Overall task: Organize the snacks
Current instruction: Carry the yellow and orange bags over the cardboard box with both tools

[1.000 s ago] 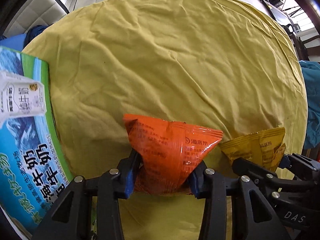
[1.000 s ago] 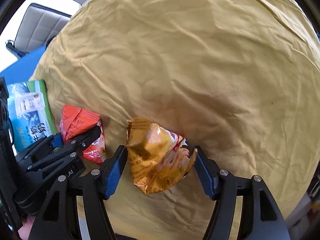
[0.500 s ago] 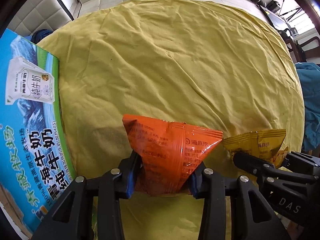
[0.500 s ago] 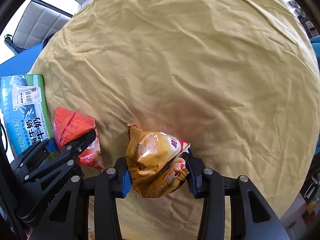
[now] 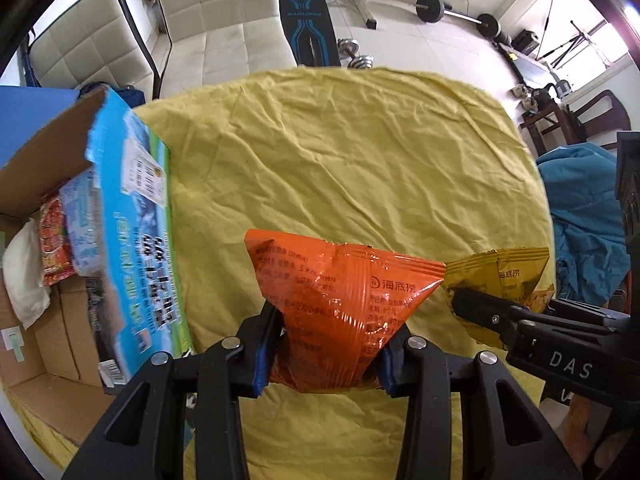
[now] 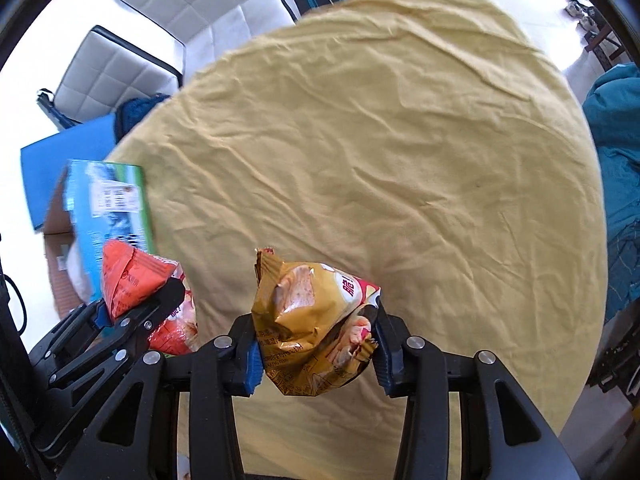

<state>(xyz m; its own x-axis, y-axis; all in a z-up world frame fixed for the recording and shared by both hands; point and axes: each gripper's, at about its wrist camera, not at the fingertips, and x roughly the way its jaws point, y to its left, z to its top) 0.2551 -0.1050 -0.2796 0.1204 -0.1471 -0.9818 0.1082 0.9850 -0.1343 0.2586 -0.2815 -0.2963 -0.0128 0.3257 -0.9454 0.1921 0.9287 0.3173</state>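
Observation:
My left gripper (image 5: 326, 352) is shut on an orange snack bag (image 5: 336, 304), held above the yellow tablecloth (image 5: 340, 152). My right gripper (image 6: 316, 354) is shut on a yellow snack bag (image 6: 316, 320), also lifted off the cloth. Each wrist view shows the other hand's load: the yellow bag (image 5: 500, 280) at the right of the left wrist view, the orange bag (image 6: 136, 280) at the left of the right wrist view. An open cardboard box (image 5: 136, 240) with blue printed sides stands at the table's left, with several snack packets (image 5: 60, 220) inside.
White padded chairs (image 5: 224, 20) stand behind the round table. A teal garment (image 5: 580, 216) hangs at the right edge. Gym weights (image 5: 432, 4) and a bench lie on the floor beyond. The tablecloth (image 6: 380, 140) is wrinkled.
Both grippers have risen and pulled back with their bags. The right gripper went from open around the yellow bag to shut on it. The box's open top has come into view.

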